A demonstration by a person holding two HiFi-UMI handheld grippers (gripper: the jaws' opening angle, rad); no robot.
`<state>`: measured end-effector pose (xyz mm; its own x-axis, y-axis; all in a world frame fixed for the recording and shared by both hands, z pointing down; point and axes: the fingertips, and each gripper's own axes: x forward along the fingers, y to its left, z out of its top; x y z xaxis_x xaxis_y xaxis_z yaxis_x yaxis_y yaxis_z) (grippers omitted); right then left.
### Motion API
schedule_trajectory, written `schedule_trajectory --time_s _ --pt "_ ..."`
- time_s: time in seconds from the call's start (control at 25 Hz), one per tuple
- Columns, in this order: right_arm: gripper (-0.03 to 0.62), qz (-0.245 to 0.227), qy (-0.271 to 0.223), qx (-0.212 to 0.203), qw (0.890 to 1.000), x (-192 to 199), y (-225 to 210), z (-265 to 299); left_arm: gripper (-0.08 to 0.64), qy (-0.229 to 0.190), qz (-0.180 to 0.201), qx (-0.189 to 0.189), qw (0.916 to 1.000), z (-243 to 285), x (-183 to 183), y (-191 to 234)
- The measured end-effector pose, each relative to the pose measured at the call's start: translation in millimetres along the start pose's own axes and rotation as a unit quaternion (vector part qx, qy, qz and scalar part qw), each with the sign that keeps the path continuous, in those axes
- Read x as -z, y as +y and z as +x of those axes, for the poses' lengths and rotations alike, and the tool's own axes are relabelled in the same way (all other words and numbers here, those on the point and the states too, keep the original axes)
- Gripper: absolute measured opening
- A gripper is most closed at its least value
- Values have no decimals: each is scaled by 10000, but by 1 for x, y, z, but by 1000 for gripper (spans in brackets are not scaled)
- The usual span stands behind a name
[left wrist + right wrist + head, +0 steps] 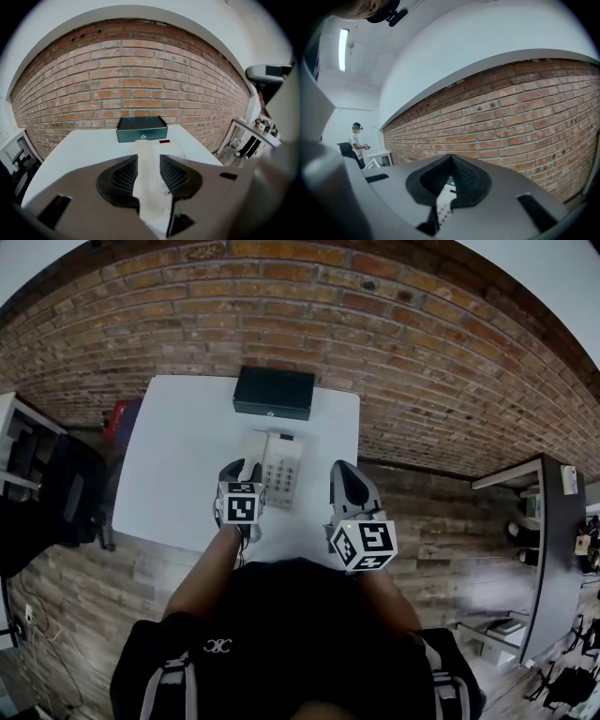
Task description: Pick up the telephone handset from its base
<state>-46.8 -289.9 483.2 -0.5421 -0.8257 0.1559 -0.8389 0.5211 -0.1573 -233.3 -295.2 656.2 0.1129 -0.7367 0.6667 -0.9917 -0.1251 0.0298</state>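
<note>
Your left gripper (242, 468) hung over the near left part of the telephone with its jaws parted. The white handset (253, 444) lay lengthwise between them, running near to far along the left side of its base (282, 468). In the left gripper view the ribbed pads (123, 176) flanked the handset (143, 154) on both sides without pressing on it. To the right, your right gripper (349, 479) was held just beside the base's right edge. Its jaws were drawn together at the tips, with nothing between them.

The phone sat on a white table (178, 456), toward its near middle. A dark green box (274, 392) sat at the far edge against the brick wall (375, 343). At the far left stood a dark chair (66, 488) on the wooden floor (84, 587), with something red (120, 416) by the table's left corner. At the far right stood a dark desk (548, 549). The right gripper view caught a person (356, 140) standing well off along the wall
</note>
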Motion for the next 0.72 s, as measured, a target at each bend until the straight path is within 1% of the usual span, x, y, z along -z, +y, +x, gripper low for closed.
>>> schedule_trajectory --time_s 0.08,0.2,0.4,0.6,0.72 --pt "-3 -8 7 90 10000 0 -3 -1 144 63 66 -41 9999 13 3 4" --pt "-3 -7 34 207 9998 2 -6 -2 150 164 118 -122 9997 27 9 9" --pt "-3 -11 63 397 9992 3 -11 -6 189 492 239 -67 9985 45 18 9" --pt "-3 29 121 530 9985 9 -16 -15 213 599 302 -48 9977 57 23 9" --pt "-3 21 144 590 9982 11 -19 -19 225 754 342 -154 9964 62 26 11"
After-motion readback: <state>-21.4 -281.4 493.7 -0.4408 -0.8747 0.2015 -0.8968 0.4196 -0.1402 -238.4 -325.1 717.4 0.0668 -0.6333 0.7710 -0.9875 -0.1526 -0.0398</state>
